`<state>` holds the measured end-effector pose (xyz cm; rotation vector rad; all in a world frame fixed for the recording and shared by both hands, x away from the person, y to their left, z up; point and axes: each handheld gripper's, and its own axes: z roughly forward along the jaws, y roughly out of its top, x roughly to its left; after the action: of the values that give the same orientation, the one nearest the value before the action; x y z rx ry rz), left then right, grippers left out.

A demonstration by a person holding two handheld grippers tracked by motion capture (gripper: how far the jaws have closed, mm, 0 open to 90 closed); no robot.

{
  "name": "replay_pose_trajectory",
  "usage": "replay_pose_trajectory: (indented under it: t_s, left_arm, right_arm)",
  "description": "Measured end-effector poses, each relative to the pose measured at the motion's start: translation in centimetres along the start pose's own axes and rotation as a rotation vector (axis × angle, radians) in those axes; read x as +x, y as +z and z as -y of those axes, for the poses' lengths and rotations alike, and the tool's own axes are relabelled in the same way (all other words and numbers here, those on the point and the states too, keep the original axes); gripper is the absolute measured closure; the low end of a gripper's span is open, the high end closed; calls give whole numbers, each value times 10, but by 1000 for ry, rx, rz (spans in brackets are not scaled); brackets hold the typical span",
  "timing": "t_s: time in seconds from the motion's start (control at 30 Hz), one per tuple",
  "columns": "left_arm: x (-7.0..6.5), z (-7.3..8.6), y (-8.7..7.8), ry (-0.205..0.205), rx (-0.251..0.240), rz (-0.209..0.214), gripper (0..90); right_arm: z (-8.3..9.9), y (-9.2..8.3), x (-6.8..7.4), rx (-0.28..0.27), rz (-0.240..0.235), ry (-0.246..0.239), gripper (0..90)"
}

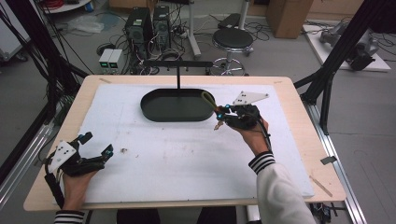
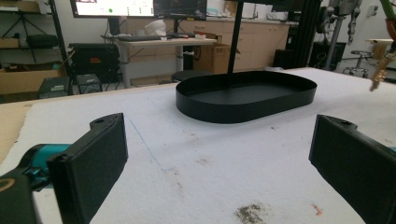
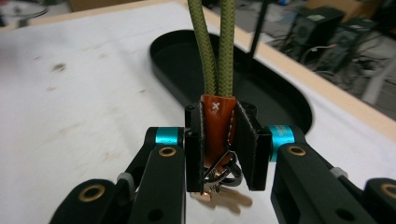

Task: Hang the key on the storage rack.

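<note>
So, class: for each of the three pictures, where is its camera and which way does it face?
High view: above the table, looking forward and down; both forearms show.
Left gripper view: on the left gripper, level toward the tray; open jaws.
Right gripper view: on the right gripper, jaws shut on the strap.
All share the tray.

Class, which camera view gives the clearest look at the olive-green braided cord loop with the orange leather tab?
The right gripper view: the olive-green braided cord loop with the orange leather tab sits close up, clamped between the right gripper jaws. The high view shows it small beside the black oval tray. The left gripper view catches part at its right edge.
</note>
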<state>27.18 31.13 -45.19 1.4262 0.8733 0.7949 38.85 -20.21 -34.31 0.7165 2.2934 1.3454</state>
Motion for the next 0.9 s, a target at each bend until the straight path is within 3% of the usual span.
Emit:
replay_pose_trajectory:
  t_s: [0.03,0.07,0.17,0.53,0.9]
  left_arm:
    - [0,0,0,0,0,0,49]
    - [0,0,0,1,0,0,49]
    - [0,0,0,1,1,-1,49]
    - [0,0,0,5,3,0,49]
    - [0,0,0,4,5,-1,49]
  right_arm:
    - [0,0,0,0,0,0,743]
    - [-1,0,-2,-28,38,8,743]
    - [-4,0,-4,-40,82,30,743]
    - [-21,9,-13,-109,192,82,743]
    - [-35,27,-21,-125,242,110,743]
